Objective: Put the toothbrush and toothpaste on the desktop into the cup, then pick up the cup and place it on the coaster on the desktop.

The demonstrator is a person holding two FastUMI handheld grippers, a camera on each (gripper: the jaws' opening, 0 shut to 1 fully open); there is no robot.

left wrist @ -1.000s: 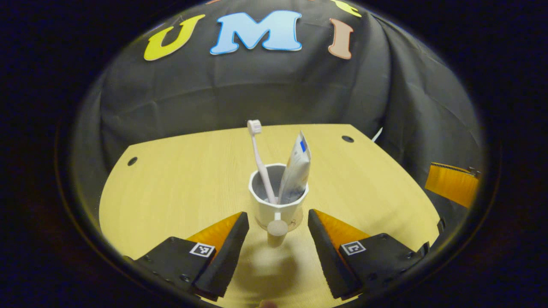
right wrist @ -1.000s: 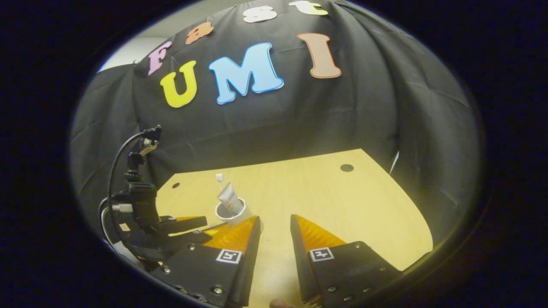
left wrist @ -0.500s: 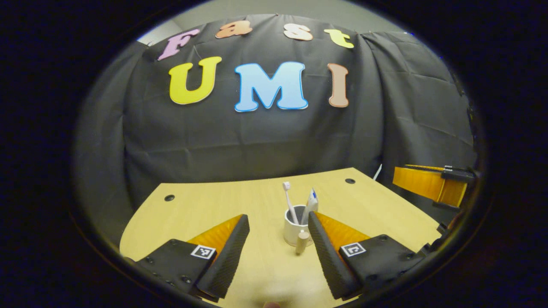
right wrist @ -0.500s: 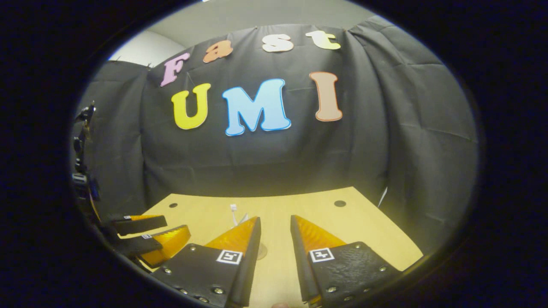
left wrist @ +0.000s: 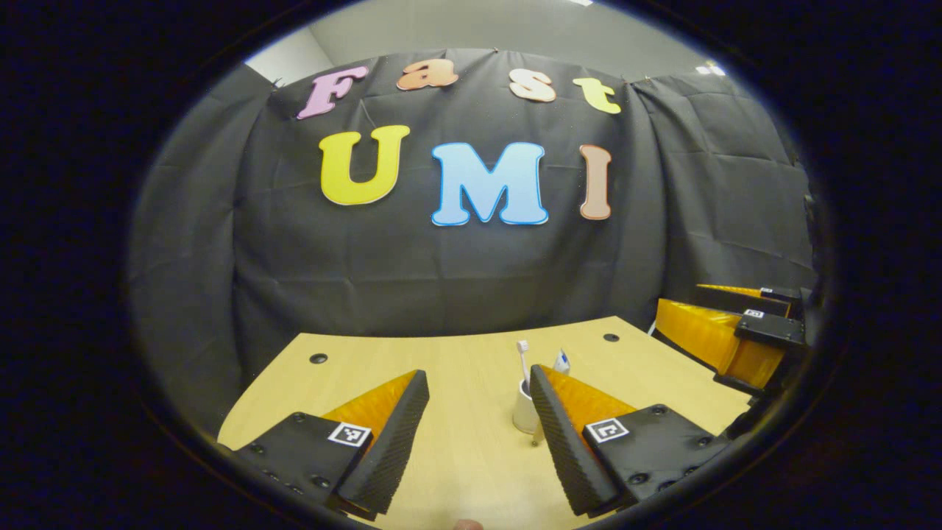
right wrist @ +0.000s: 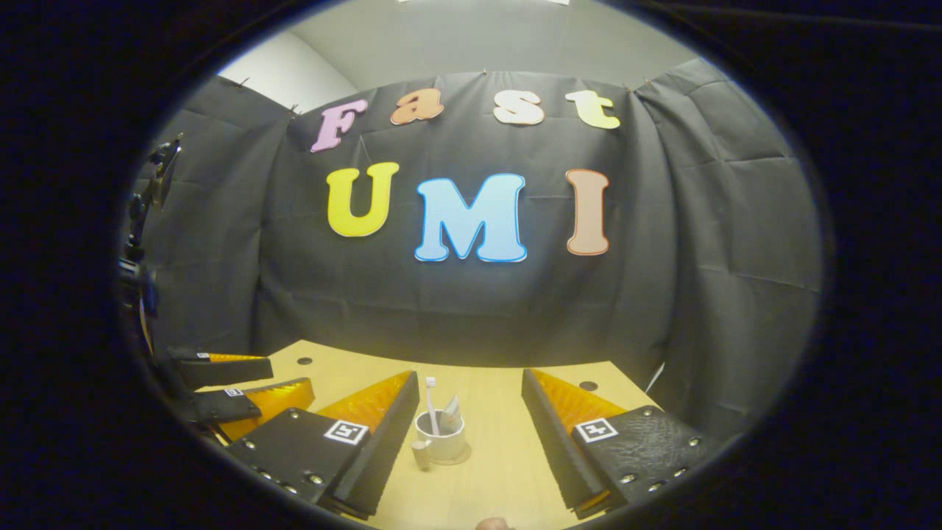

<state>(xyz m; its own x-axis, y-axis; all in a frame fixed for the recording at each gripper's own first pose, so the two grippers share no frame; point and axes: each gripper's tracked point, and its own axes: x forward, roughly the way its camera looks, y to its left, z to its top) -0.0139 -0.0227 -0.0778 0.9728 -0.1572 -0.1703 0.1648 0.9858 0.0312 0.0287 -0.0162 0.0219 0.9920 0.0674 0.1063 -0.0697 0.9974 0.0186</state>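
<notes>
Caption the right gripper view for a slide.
Open right gripper frames the cup, holding toothbrush and toothpaste, on its coaster.

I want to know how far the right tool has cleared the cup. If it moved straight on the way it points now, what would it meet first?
The right tool is open, and the cup stands ahead between its fingers, so it would probably meet the cup first; depth is unclear.

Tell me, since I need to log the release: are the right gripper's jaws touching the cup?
Apart. The right gripper view shows the right gripper open, with bare desktop between each jaw and the cup.
</notes>
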